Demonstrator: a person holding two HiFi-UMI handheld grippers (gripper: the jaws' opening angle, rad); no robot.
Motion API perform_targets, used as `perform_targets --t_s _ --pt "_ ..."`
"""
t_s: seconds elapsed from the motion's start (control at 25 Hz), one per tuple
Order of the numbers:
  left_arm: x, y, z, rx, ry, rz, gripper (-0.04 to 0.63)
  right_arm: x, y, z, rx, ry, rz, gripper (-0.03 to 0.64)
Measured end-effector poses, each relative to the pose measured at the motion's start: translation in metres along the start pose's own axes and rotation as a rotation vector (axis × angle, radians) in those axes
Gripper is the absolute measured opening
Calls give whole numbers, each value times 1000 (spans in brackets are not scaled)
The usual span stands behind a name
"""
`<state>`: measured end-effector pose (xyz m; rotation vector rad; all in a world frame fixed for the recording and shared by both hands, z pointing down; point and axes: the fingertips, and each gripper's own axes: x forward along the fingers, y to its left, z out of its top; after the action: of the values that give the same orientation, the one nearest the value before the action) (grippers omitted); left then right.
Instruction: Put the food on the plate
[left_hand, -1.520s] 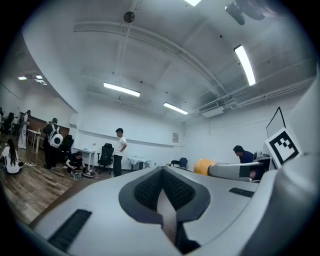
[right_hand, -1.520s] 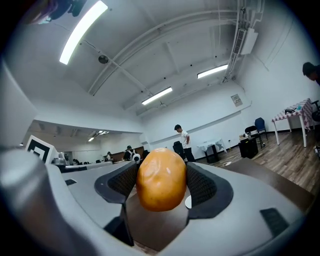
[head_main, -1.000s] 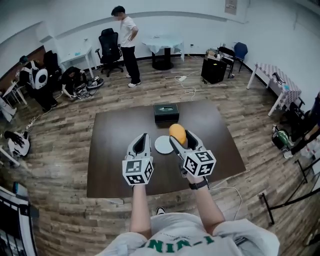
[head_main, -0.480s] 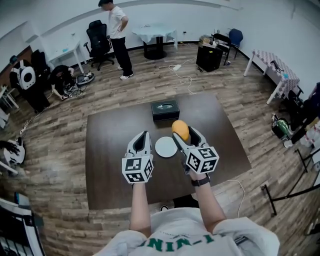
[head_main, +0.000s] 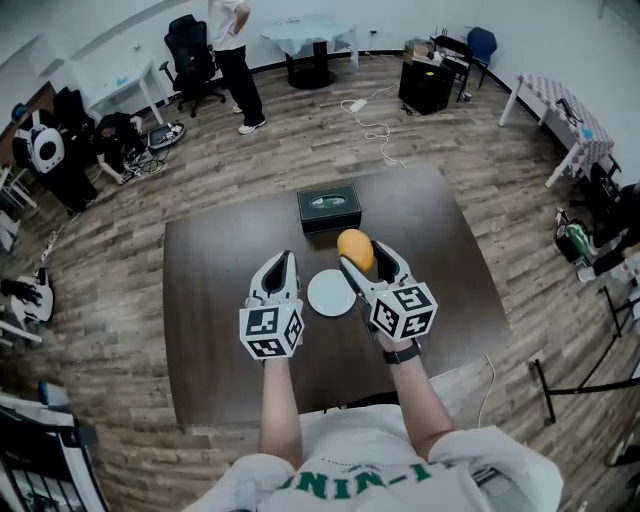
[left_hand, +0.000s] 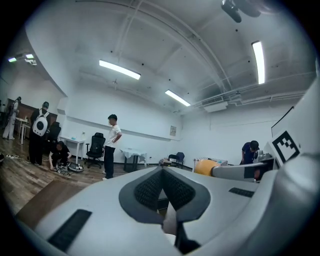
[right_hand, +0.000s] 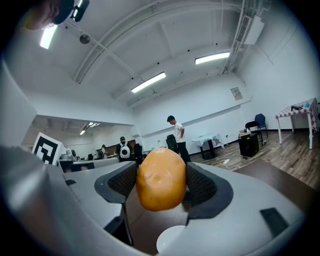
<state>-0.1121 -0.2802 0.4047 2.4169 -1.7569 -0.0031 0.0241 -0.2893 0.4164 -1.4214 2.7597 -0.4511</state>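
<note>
An orange-yellow, potato-like food (head_main: 355, 248) is in the air, with my right gripper (head_main: 362, 262) shut on it. It hangs over the dark table just beyond the right side of the round white plate (head_main: 331, 292). In the right gripper view the food (right_hand: 161, 179) fills the gap between both pads of the gripper (right_hand: 161, 184), and the plate (right_hand: 172, 243) lies below. My left gripper (head_main: 281, 264) hovers left of the plate, shut and empty. In the left gripper view that gripper's (left_hand: 162, 186) pads meet, and the food (left_hand: 206, 167) shows to the right.
A black box (head_main: 329, 208) sits on the brown table (head_main: 210, 300) beyond the plate. Around the table is wooden floor. A person (head_main: 232, 50), office chairs and other tables stand far back.
The head camera has tipped down a little. The right gripper still holds the food near the plate's far right side. The left gripper has hardly moved.
</note>
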Motion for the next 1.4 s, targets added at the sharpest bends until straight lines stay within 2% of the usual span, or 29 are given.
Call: perform_targets --t_s 0.28,0.68,1.4 --pt "35 9 -35 -19 62 12 11 31 -23 -25 -6 64 8 324" --pt "58 27 -99 -60 170 52 9 56 -55 -94 13 220 -1 324" --pt "70 59 -194 -152 300 94 9 101 -54 -202 68 423 53 324"
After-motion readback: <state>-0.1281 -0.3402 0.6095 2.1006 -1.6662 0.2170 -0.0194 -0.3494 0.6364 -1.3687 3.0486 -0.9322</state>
